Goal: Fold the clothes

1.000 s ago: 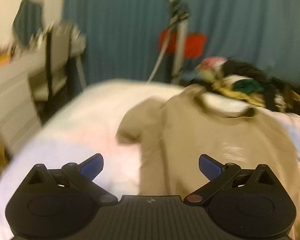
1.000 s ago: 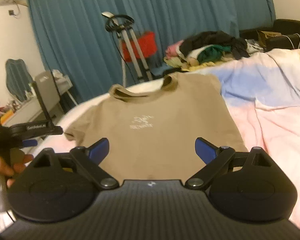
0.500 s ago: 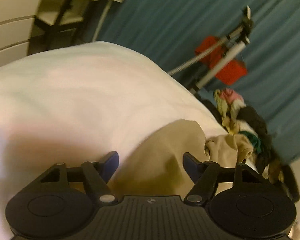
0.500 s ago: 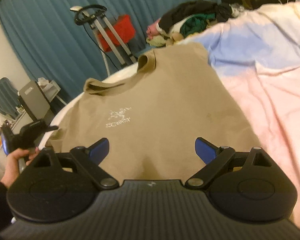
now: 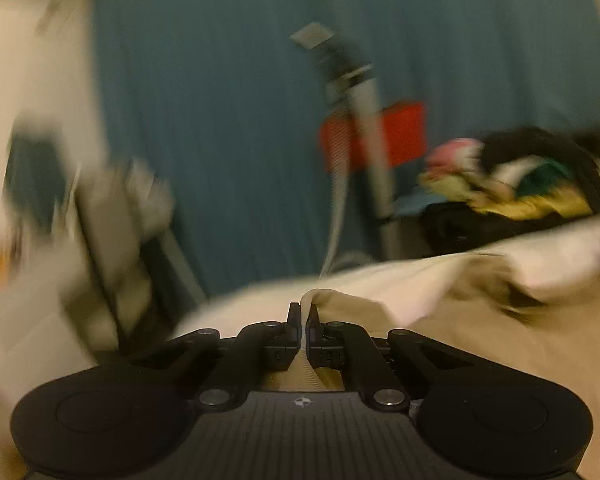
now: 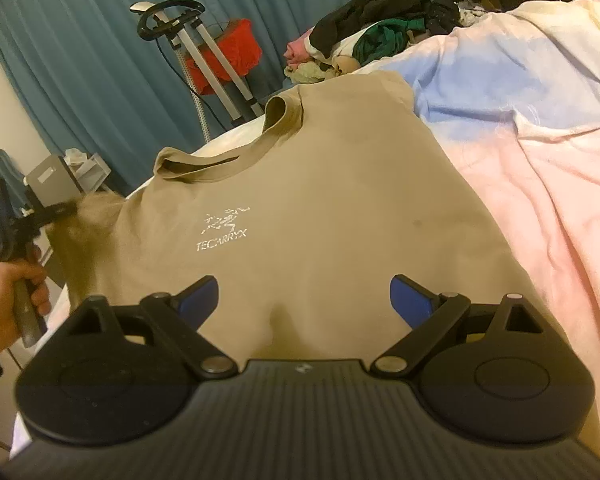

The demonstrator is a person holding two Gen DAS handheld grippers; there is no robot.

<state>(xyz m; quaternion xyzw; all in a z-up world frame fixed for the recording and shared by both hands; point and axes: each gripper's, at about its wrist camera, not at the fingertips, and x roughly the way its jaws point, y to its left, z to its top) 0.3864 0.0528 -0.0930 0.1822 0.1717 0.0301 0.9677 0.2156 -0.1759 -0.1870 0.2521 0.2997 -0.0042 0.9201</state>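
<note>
- Directly ahead of the right gripper (image 6: 304, 294), the tan T-shirt (image 6: 320, 200) lies chest-up and mostly flat on the pastel duvet (image 6: 540, 184), its white logo (image 6: 224, 228) beyond the left fingertip and its collar (image 6: 228, 160) farther out.
- Right jaws: spread wide, holding nothing, hovering above the shirt's lower body; contact with the cloth cannot be confirmed.
- Between the jaws of the left gripper (image 5: 301, 318), a thin fold of tan cloth is pinched; jaws pressed together on it. In the right wrist view this reads as the shirt's sleeve (image 6: 84, 236), lifted clear of the bed and blurred, the left hand (image 6: 8, 304) below it on the handle.
- Judged step: first side fold, sleeve to be carried inward over the chest.
- Risk: the pinch takes only a narrow edge of cloth. A quick pull could slip it out, dropping the sleeve in a crumple.
- Risk: nothing pins the shirt body. Dragging the sleeve across may slide or wrinkle the whole garment on the soft duvet and skew the fold line.
- Risk: the left view is heavily smeared, so grip depth cannot be verified.
- Beyond both jaws: a heap of unfolded clothes (image 6: 376, 36) at the far bed edge, a garment steamer stand (image 6: 204, 64) with a red item, and the teal curtain (image 6: 100, 60) behind.
</note>
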